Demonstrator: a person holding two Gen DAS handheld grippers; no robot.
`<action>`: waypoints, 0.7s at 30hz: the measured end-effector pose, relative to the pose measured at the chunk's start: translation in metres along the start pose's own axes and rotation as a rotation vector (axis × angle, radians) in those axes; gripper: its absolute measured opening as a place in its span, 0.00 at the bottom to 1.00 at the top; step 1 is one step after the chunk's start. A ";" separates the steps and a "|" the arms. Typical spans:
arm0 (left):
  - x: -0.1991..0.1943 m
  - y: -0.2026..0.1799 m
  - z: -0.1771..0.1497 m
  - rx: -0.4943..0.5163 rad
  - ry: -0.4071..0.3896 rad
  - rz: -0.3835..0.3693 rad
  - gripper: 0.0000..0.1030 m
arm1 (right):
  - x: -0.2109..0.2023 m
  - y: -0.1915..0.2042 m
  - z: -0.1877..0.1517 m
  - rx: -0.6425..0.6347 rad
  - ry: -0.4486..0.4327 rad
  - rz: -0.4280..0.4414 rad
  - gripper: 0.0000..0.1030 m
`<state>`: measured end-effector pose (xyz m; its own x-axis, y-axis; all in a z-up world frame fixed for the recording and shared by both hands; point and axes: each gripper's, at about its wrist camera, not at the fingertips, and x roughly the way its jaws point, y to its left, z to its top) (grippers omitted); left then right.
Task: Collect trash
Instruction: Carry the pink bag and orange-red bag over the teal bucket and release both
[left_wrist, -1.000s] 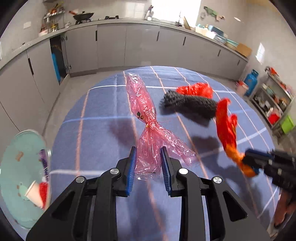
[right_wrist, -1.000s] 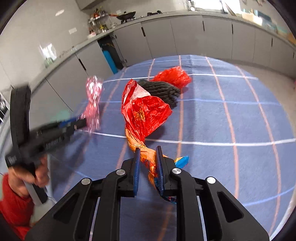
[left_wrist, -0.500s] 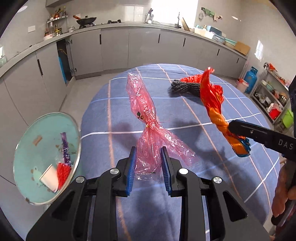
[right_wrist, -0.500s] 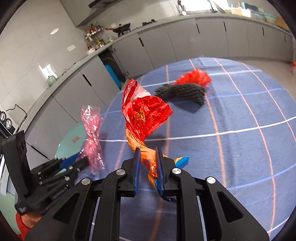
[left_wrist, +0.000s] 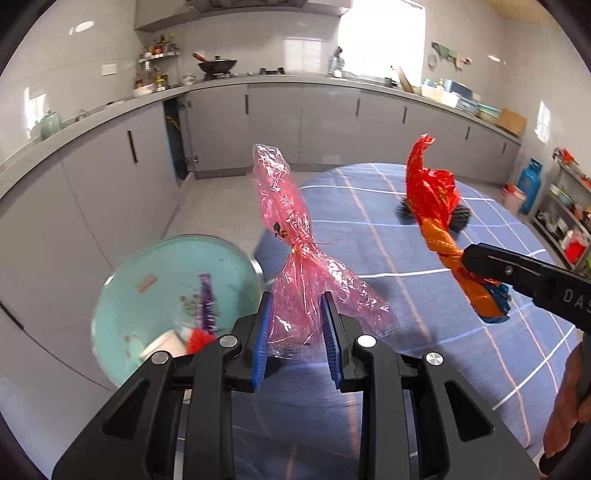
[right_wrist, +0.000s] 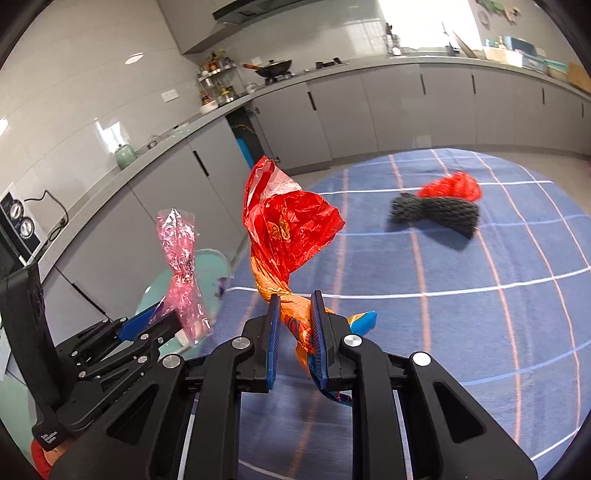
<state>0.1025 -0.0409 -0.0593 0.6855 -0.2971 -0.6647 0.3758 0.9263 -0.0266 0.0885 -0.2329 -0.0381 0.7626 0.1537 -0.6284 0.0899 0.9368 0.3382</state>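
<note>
pink clear wrapper (left_wrist: 295, 254); red/orange wrapper (right_wrist: 286, 236), blue end; black mesh (right_wrist: 436, 214), red scrap (right_wrist: 452, 186); blue tablecloth (right_wrist: 461, 288), white/orange grid; teal bin (left_wrist: 147, 277); blue pads (left_wrist: 263, 343).

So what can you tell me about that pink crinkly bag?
The pink plastic bag is thin, see-through cellophane, creased and shiny, with faint printing and a small dark picture. A thin tie pinches it in the middle, so both ends flare out. It stands nearly upright in the air, its bottom end clamped between the blue pads of the left gripper. Nothing else touches it. The teal trash bin sits below, to its left.
</note>
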 end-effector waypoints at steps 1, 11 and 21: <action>-0.001 0.004 0.000 -0.005 -0.001 0.005 0.26 | 0.002 0.005 0.001 -0.006 -0.001 0.003 0.17; -0.006 0.051 -0.007 -0.075 -0.015 0.044 0.26 | 0.025 0.056 0.002 -0.060 0.022 0.032 0.17; 0.002 0.081 -0.006 -0.130 -0.005 0.071 0.26 | 0.051 0.092 0.003 -0.085 0.058 0.073 0.17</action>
<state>0.1300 0.0349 -0.0674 0.7106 -0.2307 -0.6647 0.2426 0.9671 -0.0762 0.1374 -0.1400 -0.0368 0.7267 0.2382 -0.6444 -0.0210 0.9452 0.3257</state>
